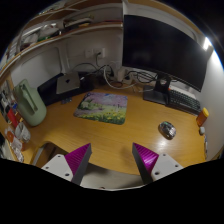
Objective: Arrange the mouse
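A small dark mouse (167, 130) lies on the wooden desk (105, 140), to the right of a floral mouse pad (103, 107) and well beyond my right finger. My gripper (112, 160) hangs above the desk's near edge, open, with nothing between its magenta pads (146, 158). The mouse pad lies ahead of the fingers, slightly left, with nothing on it.
A large dark monitor (160, 45) stands at the back right with a keyboard (172, 97) below it. A green bag (30, 103) and small items sit at the left. Shelves (60, 25) hang above. Cables and a grey box (68, 83) line the back wall.
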